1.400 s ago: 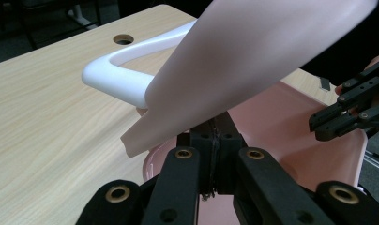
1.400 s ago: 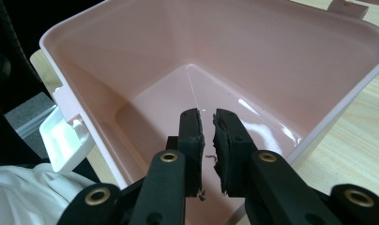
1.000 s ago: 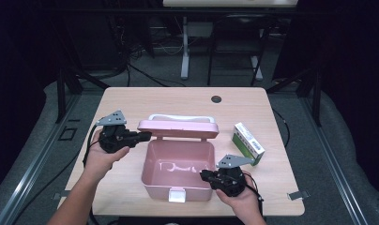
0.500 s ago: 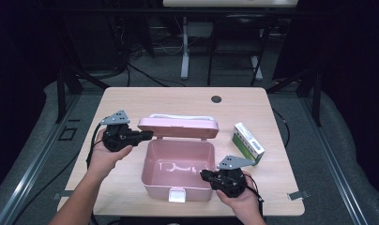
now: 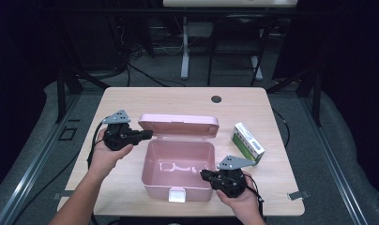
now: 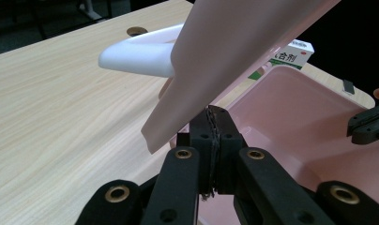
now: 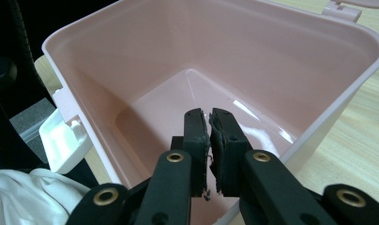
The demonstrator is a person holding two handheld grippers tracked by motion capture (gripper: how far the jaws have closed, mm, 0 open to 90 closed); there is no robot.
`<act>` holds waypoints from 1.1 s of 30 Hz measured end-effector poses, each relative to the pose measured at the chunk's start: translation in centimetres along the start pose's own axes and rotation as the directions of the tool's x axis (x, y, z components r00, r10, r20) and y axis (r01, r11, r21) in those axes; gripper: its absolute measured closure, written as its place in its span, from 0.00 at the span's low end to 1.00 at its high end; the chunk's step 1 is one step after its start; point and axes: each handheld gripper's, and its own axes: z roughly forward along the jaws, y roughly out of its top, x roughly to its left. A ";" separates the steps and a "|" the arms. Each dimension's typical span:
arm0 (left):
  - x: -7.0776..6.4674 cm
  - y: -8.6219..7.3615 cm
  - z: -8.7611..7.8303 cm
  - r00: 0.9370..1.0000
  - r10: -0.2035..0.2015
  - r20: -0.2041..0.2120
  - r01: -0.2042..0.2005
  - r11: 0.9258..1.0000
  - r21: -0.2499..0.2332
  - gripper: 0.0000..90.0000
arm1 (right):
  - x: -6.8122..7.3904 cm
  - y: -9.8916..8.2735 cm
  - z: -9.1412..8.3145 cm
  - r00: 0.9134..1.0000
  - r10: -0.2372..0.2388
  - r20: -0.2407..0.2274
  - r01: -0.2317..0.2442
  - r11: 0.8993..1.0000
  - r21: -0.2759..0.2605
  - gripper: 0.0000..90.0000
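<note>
A pink plastic box stands open near the table's front edge, and its inside looks bare. Its lid is raised behind it, with a white handle on the outer face. My left gripper is shut at the lid's left end. In the left gripper view its joined tips sit right under the lid's edge, with nothing between the pads. My right gripper is shut at the box's front right rim. Its tips reach over the rim into the box.
A green and white medicine carton lies on the table right of the pink box. A white latch hangs on the box's front wall. A round cable hole sits near the table's far edge. Bare wood lies left of the box and behind the lid.
The left gripper has crept very slightly upward at the lid's left end. The lid, the box and the right gripper look unmoved.
</note>
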 end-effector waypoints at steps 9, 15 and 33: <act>0.3 -0.2 0.2 1.000 -0.010 -0.006 0.010 1.000 0.000 0.98 | 0.0 0.0 0.0 1.000 -0.001 -0.007 0.001 1.000 -0.001 0.94; 0.6 -0.4 0.3 1.000 -0.020 -0.011 0.020 1.000 -0.005 0.98 | 0.0 0.0 0.0 1.000 -0.001 -0.008 0.001 1.000 -0.002 0.94; 1.3 -0.8 0.7 0.999 -0.038 -0.023 0.038 0.999 0.005 0.96 | -0.1 -0.1 0.0 1.000 0.003 -0.013 -0.003 1.000 -0.006 0.93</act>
